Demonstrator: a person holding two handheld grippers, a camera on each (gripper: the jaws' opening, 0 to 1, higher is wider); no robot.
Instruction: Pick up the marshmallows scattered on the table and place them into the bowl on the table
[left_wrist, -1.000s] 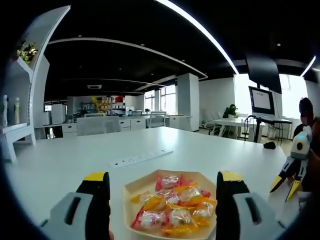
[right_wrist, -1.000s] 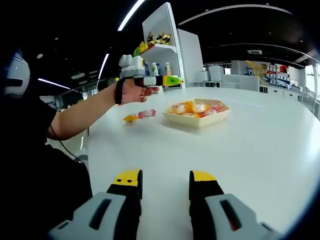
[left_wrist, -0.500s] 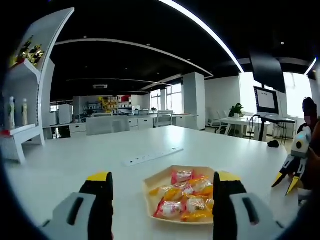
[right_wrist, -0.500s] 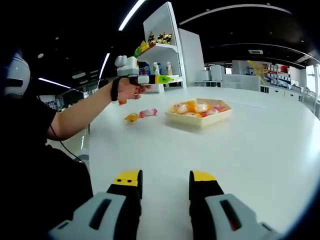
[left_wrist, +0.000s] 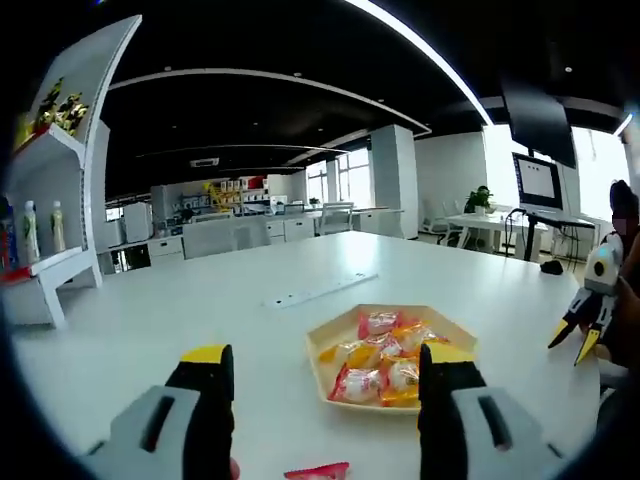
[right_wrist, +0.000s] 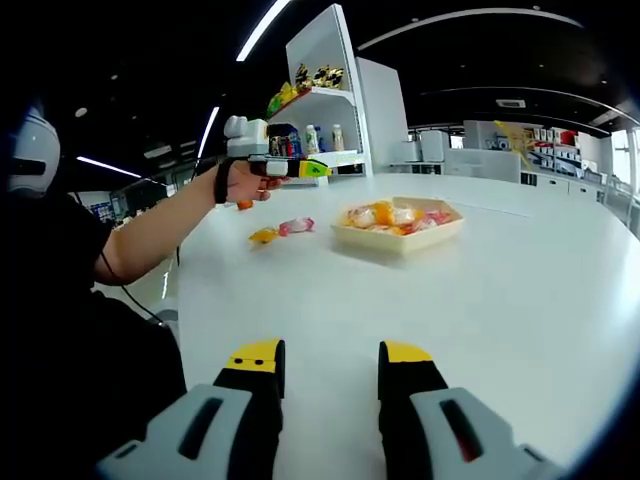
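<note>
A pale wooden bowl (left_wrist: 322, 346) of wrapped marshmallows (left_wrist: 382, 352) sits on the white table, just ahead and right of my left gripper (left_wrist: 325, 400). That gripper is open and holds nothing. A red-wrapped marshmallow (left_wrist: 318, 470) lies on the table below its jaws. In the right gripper view the bowl (right_wrist: 400, 240) stands mid-table, with a yellow marshmallow (right_wrist: 263, 236) and a pink marshmallow (right_wrist: 297, 226) loose to its left. The left gripper (right_wrist: 318, 170) hovers above them in a person's hand. My right gripper (right_wrist: 330, 390) is open low over the near table, far from the bowl.
A white power strip (left_wrist: 320, 291) lies on the table beyond the bowl. The right gripper (left_wrist: 570, 342) shows at the right edge of the left gripper view. A white shelf unit with bottles (right_wrist: 320, 120) stands behind the table. The person's arm (right_wrist: 150, 235) reaches in from the left.
My left gripper has drawn back and leftward from over the bowl, so the bowl looks farther and the red marshmallow has come into view. The right gripper has stayed still.
</note>
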